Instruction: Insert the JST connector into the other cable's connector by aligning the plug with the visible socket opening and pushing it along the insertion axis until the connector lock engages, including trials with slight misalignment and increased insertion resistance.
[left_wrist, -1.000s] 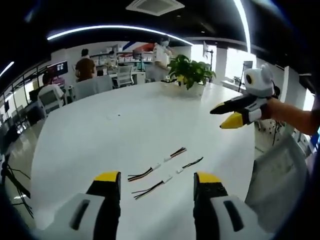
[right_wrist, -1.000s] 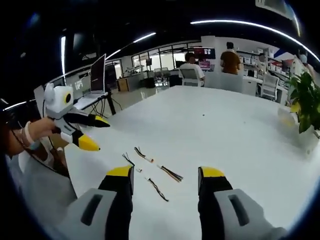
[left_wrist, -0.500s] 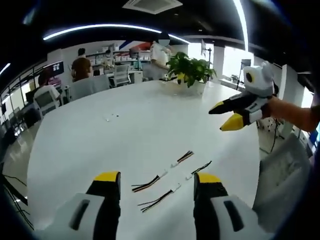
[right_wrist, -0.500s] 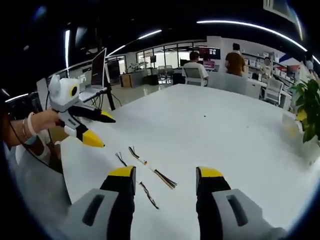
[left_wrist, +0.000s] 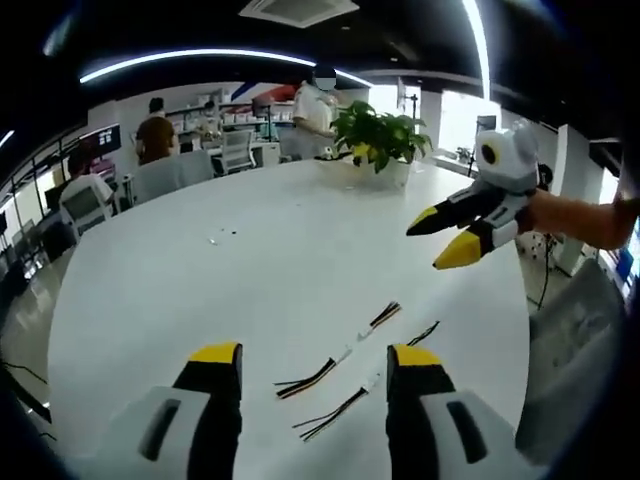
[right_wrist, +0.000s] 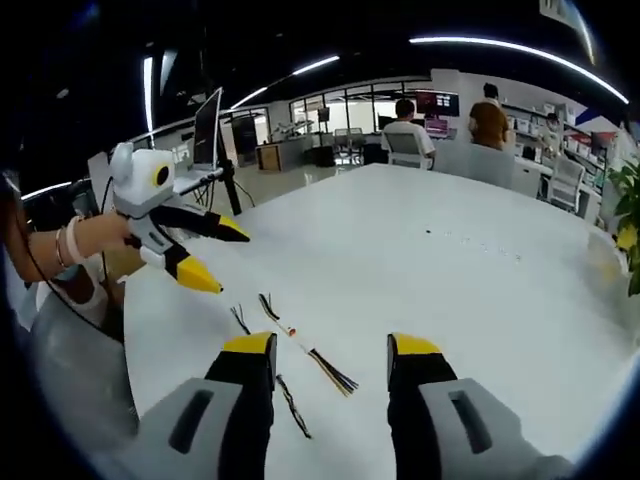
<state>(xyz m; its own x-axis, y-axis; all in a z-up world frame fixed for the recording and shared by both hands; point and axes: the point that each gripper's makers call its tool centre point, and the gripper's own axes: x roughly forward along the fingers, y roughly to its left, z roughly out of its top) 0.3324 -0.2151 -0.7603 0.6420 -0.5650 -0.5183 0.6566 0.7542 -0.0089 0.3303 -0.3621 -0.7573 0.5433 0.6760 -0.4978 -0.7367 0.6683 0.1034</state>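
Note:
Two short wire cables with white JST connectors lie side by side on the white table (left_wrist: 200, 270). In the left gripper view one cable (left_wrist: 340, 355) runs between my jaws, and the other cable (left_wrist: 362, 393) lies close to the right jaw. My left gripper (left_wrist: 313, 355) hovers open above them, holding nothing. My right gripper (left_wrist: 450, 235) hangs open over the table's right side, held by a hand. In the right gripper view the cables (right_wrist: 300, 338) (right_wrist: 288, 400) lie by the left jaw of my open right gripper (right_wrist: 331, 345). The left gripper (right_wrist: 215, 257) is open at the left.
A potted plant (left_wrist: 378, 140) stands at the table's far edge. People sit on chairs (left_wrist: 160, 175) at desks beyond it. A monitor on a stand (right_wrist: 207, 125) is off the table's corner. A bare forearm (left_wrist: 590, 215) reaches in from the right.
Both views have shifted a little, and the cables now sit nearer my jaws. In the left gripper view the right gripper has tipped slightly downward. Both grippers stay open.

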